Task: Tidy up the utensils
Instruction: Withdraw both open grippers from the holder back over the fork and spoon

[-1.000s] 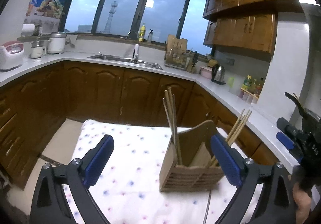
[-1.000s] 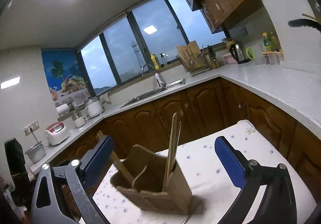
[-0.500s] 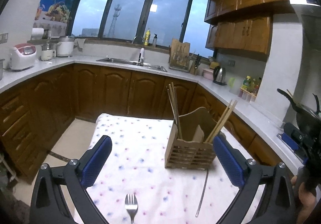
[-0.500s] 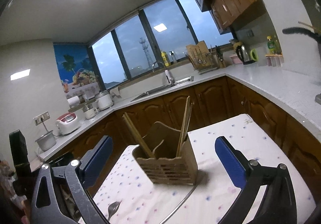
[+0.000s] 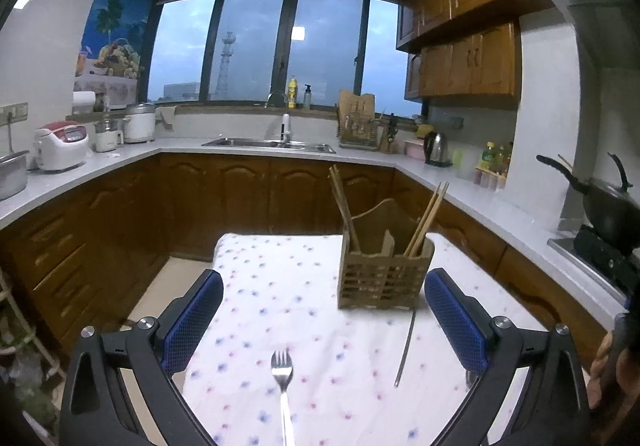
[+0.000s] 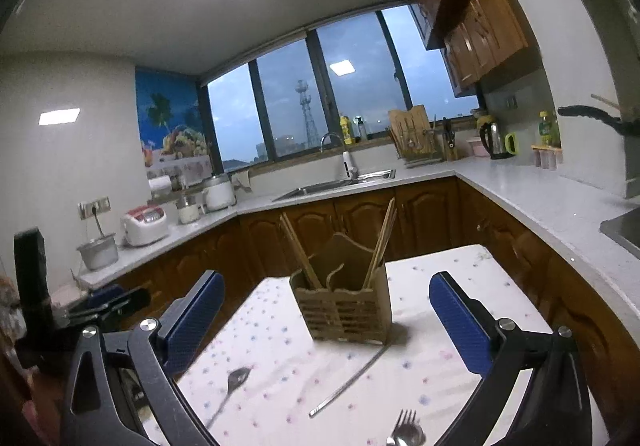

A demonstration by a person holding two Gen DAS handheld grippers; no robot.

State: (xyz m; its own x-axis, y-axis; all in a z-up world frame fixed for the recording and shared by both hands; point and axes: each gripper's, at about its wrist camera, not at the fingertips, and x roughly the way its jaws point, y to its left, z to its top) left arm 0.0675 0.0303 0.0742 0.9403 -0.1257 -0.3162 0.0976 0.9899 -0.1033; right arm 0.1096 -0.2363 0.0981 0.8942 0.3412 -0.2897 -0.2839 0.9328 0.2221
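A slatted wooden utensil holder stands on the table with the dotted white cloth. Wooden chopsticks lean in its left and right compartments. In front of it a thin metal chopstick lies on the cloth. A metal fork lies between my left gripper's fingers, tines toward the holder. My left gripper is open and holds nothing. My right gripper is open too, short of the holder. A second fork lies at the bottom edge, and a blurred one lies left.
Brown cabinets and a white counter wrap around the room, with a sink, rice cookers, a kettle and a black wok on the stove. The left gripper's body shows beyond the table's left edge. A hand is at the right.
Both grippers have drawn back from the holder, which now looks smaller. More of the cloth shows, bringing the forks and the metal chopstick into view. Both stay open.
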